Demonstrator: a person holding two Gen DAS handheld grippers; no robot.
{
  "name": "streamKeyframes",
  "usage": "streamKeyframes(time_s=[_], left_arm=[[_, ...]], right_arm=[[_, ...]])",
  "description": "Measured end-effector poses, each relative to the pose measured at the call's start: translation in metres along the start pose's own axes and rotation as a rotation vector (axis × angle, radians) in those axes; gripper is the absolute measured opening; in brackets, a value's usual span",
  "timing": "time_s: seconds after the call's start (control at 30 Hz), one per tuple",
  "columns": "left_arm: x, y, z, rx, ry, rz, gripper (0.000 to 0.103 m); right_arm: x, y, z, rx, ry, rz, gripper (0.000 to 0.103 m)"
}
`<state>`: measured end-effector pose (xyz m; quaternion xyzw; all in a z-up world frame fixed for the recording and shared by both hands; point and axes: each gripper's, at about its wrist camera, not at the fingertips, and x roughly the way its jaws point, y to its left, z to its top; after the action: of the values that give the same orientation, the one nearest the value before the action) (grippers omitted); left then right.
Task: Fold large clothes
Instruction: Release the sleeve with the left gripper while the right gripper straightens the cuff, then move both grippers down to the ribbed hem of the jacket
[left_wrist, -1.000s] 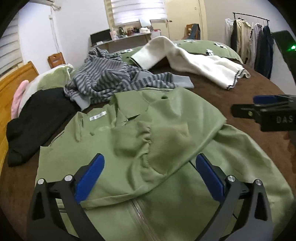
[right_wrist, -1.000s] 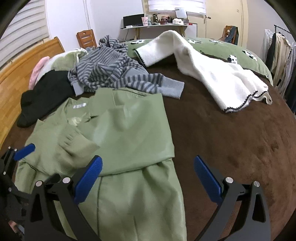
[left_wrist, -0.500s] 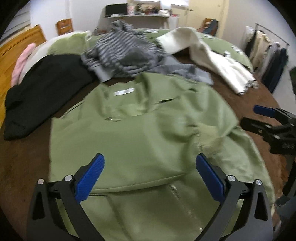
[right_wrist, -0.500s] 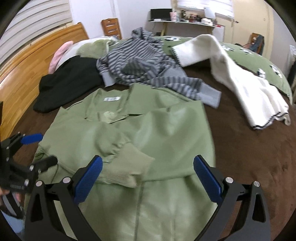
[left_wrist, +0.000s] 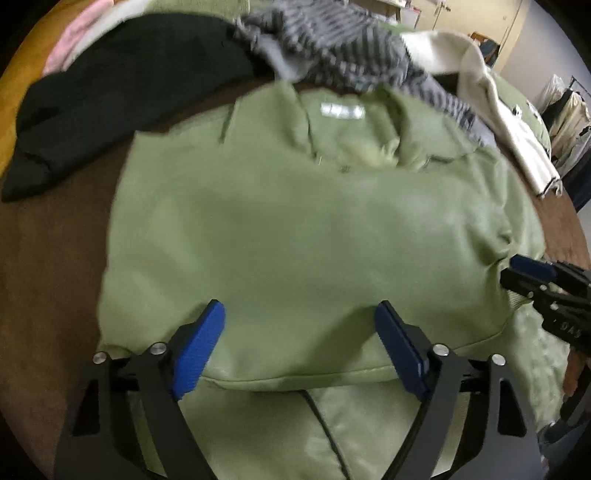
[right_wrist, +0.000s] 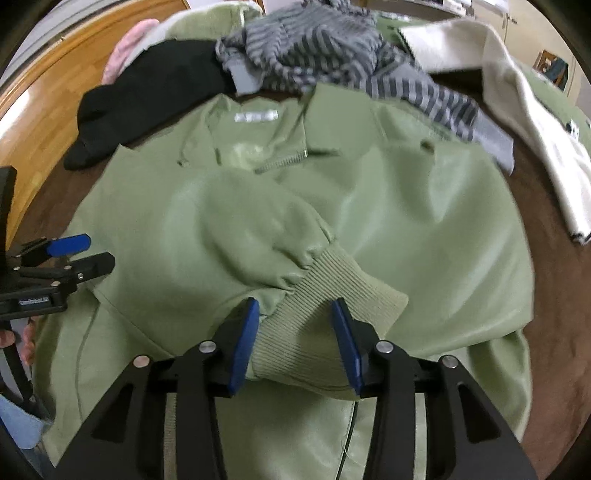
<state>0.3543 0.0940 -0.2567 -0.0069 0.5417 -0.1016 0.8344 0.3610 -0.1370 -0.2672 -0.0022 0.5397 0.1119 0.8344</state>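
Bed (right_wrist: 554, 280), covered in brown plush, carrying all garments; wooden frame (right_wrist: 44, 110) along its left side in the right wrist view. Green jacket (left_wrist: 295, 229), the largest garment, lying spread in the middle of the bed nearest both cameras, collar and white neck label (right_wrist: 256, 116) toward the far side, sleeves folded in over the body, one sleeve ending in a ribbed knit cuff (right_wrist: 332, 295) that lies across the front. Black garment (left_wrist: 122, 81), crumpled, at the far left, just beside the jacket's shoulder. Grey striped sweater (right_wrist: 314, 44), heaped beyond the collar, one sleeve trailing over the jacket's far right edge. Cream fleece garment (right_wrist: 517, 92), draped at the far right, apart from the jacket. Pink item (right_wrist: 122, 55), partly hidden behind the black garment. Left hand-held gripper (left_wrist: 299, 339), angled down over the jacket's folded lower edge, blue pads (left_wrist: 199, 350) set wide, jaws having just been closing; only flat fabric lies between them and nothing is gripped. Right hand-held gripper (right_wrist: 295, 328), angled down at the ribbed cuff, jaws having just been closing to about half width; the cuff sits between the pads, and whether they press on it cannot be told.
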Motion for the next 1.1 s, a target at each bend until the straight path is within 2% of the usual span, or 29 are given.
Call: streamKeyframes(time_s=[0.07,0.23,0.77,0.8,0.83,0.9,1.1], left_arm=[[0.011,0.003,-0.006,-0.006,0.005,-0.020,0.082],[0.018,0.000,-0.010,0.004,-0.036,-0.012,0.083],[0.014,0.000,-0.011,-0.002,-0.050,-0.004,0.083],[0.011,-0.004,-0.011,0.020,-0.050,0.015,0.084],[0.009,-0.007,-0.012,0.038,-0.050,0.026,0.087],[0.001,-0.014,-0.014,0.072,-0.042,0.032,0.089],[-0.039,-0.018,-0.032,0.097,-0.061,0.016,0.090]], right_arm=[[0.006,-0.002,-0.003,-0.007,-0.005,0.002,0.045],[0.010,0.004,-0.005,-0.025,-0.037,-0.031,0.048],[0.003,0.008,-0.002,-0.028,-0.062,-0.047,0.051],[-0.001,0.009,-0.002,-0.033,-0.068,-0.059,0.056],[-0.006,0.010,-0.001,-0.034,-0.074,-0.065,0.067],[-0.021,0.011,-0.002,-0.036,-0.106,-0.056,0.078],[-0.075,0.020,-0.012,-0.103,-0.164,-0.049,0.081]])
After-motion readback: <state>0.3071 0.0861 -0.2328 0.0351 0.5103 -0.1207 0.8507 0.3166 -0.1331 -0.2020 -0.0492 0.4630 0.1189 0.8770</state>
